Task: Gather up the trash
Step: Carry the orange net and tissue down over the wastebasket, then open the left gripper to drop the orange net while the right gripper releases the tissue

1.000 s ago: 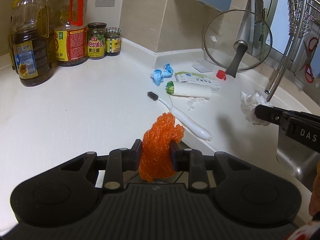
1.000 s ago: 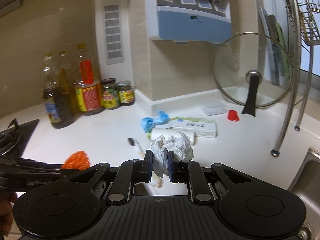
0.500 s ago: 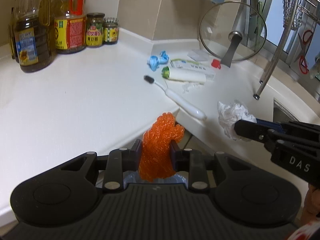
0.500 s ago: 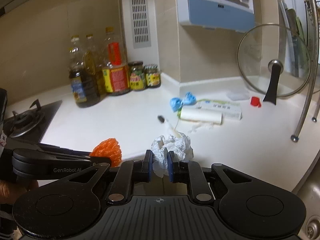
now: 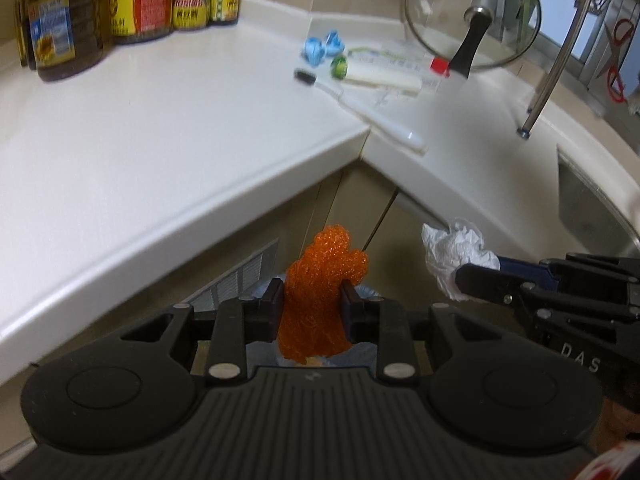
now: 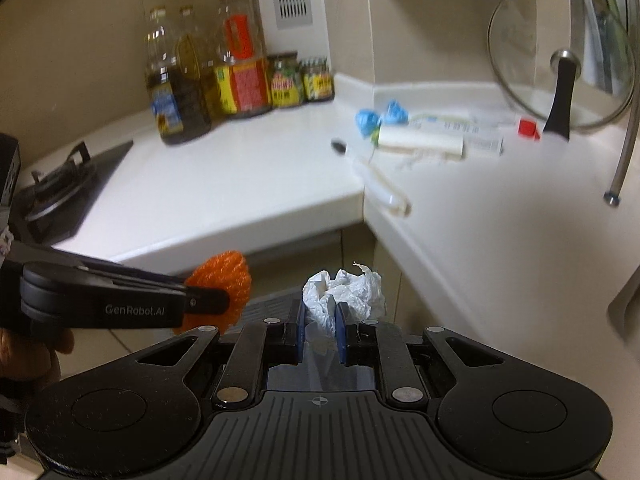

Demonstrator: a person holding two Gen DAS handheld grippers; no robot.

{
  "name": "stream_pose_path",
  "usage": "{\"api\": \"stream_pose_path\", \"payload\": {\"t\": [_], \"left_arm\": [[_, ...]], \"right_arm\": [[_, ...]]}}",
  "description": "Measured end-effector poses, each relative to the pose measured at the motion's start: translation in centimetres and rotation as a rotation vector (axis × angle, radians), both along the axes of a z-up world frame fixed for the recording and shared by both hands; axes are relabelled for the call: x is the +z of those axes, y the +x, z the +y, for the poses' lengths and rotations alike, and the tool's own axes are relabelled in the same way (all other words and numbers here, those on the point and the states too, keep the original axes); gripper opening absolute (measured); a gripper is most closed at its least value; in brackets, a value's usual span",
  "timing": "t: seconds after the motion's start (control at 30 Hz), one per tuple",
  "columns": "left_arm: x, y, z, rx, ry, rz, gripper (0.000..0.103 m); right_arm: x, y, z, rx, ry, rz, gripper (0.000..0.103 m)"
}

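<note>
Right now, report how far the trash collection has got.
Done: nothing visibly binned. In hand: left claw clamps the orange mesh wad, right claw the crumpled white tissue, both off the counter edge. Left: blue wrapper, toothbrush, white tube, box.

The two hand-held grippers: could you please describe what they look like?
Both are matte black plastic with ribbed bases, round side discs and silver screws. The left hand-held gripper reads "GenRobot.AI" along its side; the right hand-held gripper has blue pads and white "DAS" lettering.
</note>
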State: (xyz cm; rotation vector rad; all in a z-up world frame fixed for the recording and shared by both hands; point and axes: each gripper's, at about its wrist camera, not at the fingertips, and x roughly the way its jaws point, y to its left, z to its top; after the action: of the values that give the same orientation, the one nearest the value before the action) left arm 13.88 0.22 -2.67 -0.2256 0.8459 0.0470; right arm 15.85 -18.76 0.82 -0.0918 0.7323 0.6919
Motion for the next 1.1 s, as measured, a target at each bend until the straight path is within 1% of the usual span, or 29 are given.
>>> {"api": "stream_pose_path", "payload": {"t": [0.37, 0.6, 0.87, 1.1], "left_arm": [[-7.4, 0.3, 0.6, 0.024, -0.057, 0.139, 0.026], [-11.8, 1.0, 1.3, 0.050, -0.074, 0.211, 0.026], [-15.4, 2.5, 1.3, 0.081, -0.100, 0.244, 0.027], [-17.6, 4.4, 0.9, 0.092, -0.106, 0.253, 0.028]], "right_arm": [[-6.9, 1.1, 0.7, 0.032, -0.055, 0.132, 0.016], [-11.9, 2.7, 0.9, 0.030, -0.098, 0.206, 0.016], [-16.3, 4.2, 0.7, 0.016, -0.116, 0.266, 0.016], [-18.6, 5.5, 1.0, 0.012, -0.128, 0.286, 0.016]]}}
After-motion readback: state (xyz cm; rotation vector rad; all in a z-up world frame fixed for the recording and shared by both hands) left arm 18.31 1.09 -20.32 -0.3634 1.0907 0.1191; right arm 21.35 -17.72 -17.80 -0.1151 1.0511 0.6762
